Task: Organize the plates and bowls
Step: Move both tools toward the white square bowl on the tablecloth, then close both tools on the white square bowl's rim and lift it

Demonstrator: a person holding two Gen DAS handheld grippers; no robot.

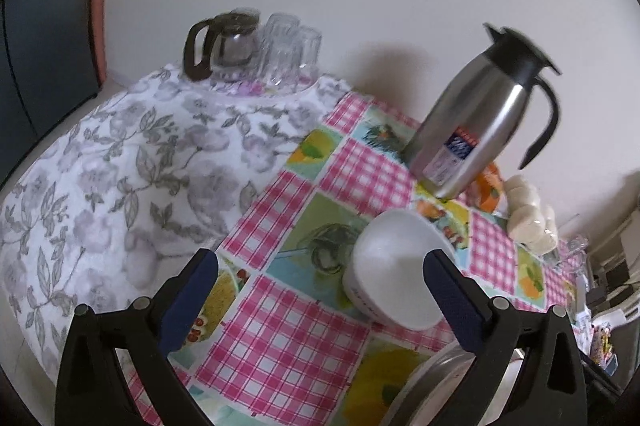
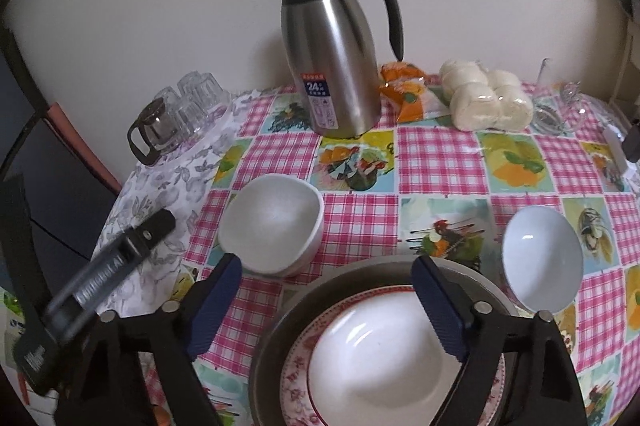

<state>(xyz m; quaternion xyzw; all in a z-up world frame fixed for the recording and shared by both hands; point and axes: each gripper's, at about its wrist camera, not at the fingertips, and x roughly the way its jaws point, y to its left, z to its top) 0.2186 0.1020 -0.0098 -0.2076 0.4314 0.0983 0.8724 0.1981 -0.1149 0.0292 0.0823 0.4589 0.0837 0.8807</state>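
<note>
Right wrist view looks down on a stack: a white bowl point(image 2: 384, 358) sits in a floral plate with a red rim point(image 2: 298, 358), and that sits on a grey metal plate point(image 2: 276, 326). The right gripper point(image 2: 326, 300) hangs over the stack with its blue-padded fingers point(image 2: 216, 300) spread wide, pinching nothing. To the left on the pink checked tablecloth point(image 2: 436, 162) is a squarish white bowl point(image 2: 272, 222), plain and matte, and it looks like two nested together. On the right, a glossy round white bowl point(image 2: 542, 258) rests tilted just beside the metal plate's edge.

Behind them stands a steel thermos jug point(image 2: 332, 54) with a black lid, plus a bag of white buns point(image 2: 486, 98) and an orange packet point(image 2: 404, 86). A glass coffee pot point(image 2: 154, 130) and upturned glasses point(image 2: 196, 98) sit on the floral cloth point(image 2: 160, 186).

Left wrist view: the left gripper point(image 1: 320, 286) is also wide open and empty, with the squarish white bowl point(image 1: 396, 270) right by its right finger point(image 1: 456, 302); can't tell if they touch.
</note>
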